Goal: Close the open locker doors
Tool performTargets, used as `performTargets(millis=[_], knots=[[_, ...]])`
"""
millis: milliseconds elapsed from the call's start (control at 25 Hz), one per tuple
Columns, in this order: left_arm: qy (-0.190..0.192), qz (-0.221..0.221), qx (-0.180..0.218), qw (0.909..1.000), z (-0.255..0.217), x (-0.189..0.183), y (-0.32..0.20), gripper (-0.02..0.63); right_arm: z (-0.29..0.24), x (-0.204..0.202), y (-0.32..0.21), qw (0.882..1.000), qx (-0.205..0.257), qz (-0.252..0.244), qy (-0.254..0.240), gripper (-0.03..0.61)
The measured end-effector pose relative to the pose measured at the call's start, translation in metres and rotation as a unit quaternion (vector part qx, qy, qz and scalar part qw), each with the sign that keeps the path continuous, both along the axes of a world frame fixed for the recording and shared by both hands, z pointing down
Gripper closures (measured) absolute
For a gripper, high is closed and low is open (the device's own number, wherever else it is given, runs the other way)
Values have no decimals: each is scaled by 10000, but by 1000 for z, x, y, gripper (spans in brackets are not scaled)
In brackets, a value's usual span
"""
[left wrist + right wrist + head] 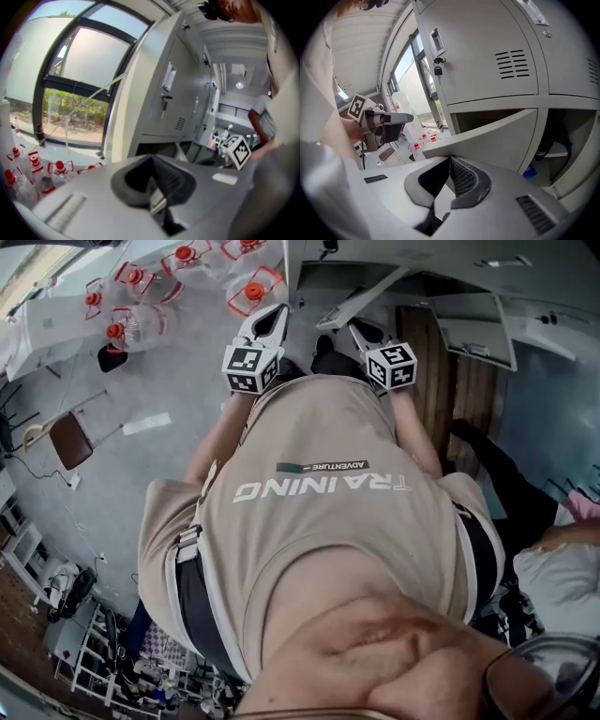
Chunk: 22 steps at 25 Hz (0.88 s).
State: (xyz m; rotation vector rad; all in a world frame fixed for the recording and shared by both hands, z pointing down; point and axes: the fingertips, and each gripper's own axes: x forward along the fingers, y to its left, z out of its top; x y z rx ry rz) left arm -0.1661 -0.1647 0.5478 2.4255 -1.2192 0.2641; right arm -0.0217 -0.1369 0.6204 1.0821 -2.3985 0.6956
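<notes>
Right gripper point(450, 161) and left gripper point(152, 161) closed, empty. Open locker door point(497, 136) looks stiff, light; push its free edge.

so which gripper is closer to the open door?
Right. The right gripper is just short of the open door, jaws pointing at it; contact unclear. The left gripper is further left, on the side of the bottles, with the door off to its right.

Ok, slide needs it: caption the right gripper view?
Shut right tongs face an ajar lower locker door beneath a closed vented door.
</notes>
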Motion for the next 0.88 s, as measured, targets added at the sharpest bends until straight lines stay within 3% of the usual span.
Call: performTargets(millis=[400,880], knots=[[-46,-668,-20,9978,-4,-20,-20,614,-1,-37,-43,9967,64,-808,-93,565],[-102,-1123,-81,9936,-6,-39,-29,614,-10,-60,-97,9957,246,-879,-143,565]])
